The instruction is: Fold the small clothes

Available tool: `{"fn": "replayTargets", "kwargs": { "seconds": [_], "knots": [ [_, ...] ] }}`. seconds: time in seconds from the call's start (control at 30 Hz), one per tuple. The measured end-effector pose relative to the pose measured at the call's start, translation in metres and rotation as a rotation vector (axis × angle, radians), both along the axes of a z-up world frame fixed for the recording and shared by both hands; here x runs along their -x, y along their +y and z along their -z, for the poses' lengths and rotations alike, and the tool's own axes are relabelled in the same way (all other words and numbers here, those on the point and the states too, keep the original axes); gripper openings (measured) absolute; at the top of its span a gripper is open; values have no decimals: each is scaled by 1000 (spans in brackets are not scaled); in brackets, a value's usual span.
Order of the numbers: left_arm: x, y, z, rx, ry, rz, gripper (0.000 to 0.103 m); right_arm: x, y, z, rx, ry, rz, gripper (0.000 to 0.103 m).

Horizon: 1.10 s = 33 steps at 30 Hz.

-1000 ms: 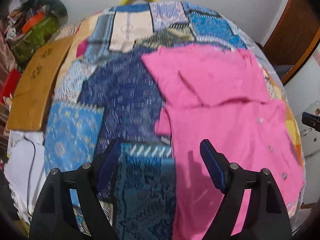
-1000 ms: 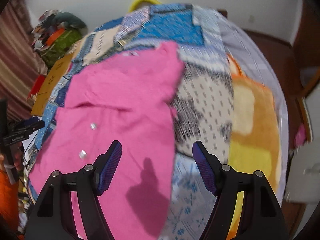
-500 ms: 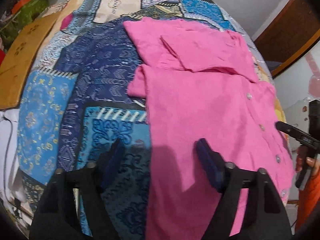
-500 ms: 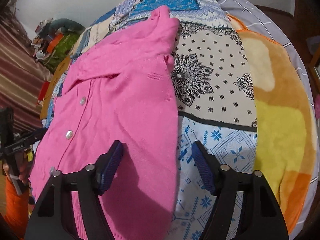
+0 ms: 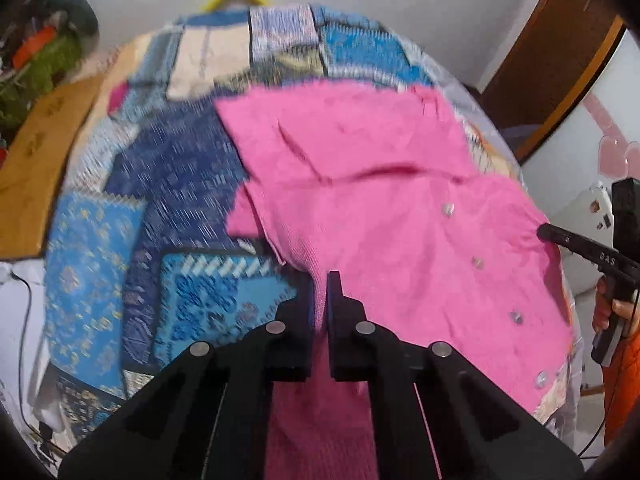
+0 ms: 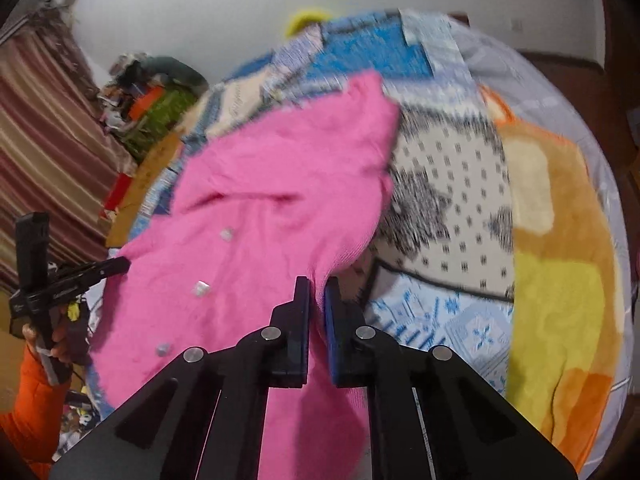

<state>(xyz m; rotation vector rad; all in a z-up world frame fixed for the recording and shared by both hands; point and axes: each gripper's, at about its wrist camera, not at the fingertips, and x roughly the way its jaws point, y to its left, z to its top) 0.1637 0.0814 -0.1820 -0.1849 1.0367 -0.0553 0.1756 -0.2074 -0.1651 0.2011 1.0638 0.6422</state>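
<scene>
A pink buttoned cardigan lies on a patchwork bed cover, its sleeves folded across the top. My left gripper is shut on the cardigan's near left hem and lifts it a little. In the right wrist view the same cardigan shows, with its buttons on the left. My right gripper is shut on the near right hem, which is raised off the cover. Each gripper shows at the edge of the other's view, the right one and the left one.
The patchwork cover spreads to the left, with an orange and yellow blanket to the right. A wooden board and a clutter pile sit at the far left. A brown door stands at the right.
Both grippers were open over the cardigan's near hem. They have closed on the hem corners and pulled the fabric up.
</scene>
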Motion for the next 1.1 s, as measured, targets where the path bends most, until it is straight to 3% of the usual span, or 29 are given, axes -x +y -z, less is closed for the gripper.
{"fn": "replayTargets", "kwargs": {
  "seconds": [0.4,0.67,0.8,0.97,1.03,1.1],
  "knots": [
    [27,13,-100,-12,-262,-59,5,23,5,-106,-83,-296,-7,6],
    [37,18,-135,-20,-374,-103,0,19,-3,-138,-130,-387,21,3],
    [21,24,-128,-26,-338,-116,0,1,7,-116,-72,-321,23,3],
    [5,32,-86,-37,-206,-114,3,-9,14,-68,-14,-161,4,4],
    [1,34,-68,-48,-143,-102,8,-9,15,-52,4,-104,-11,6],
    [-1,38,-48,-51,-83,-98,26,-6,14,-40,18,-55,-25,18]
  ]
}}
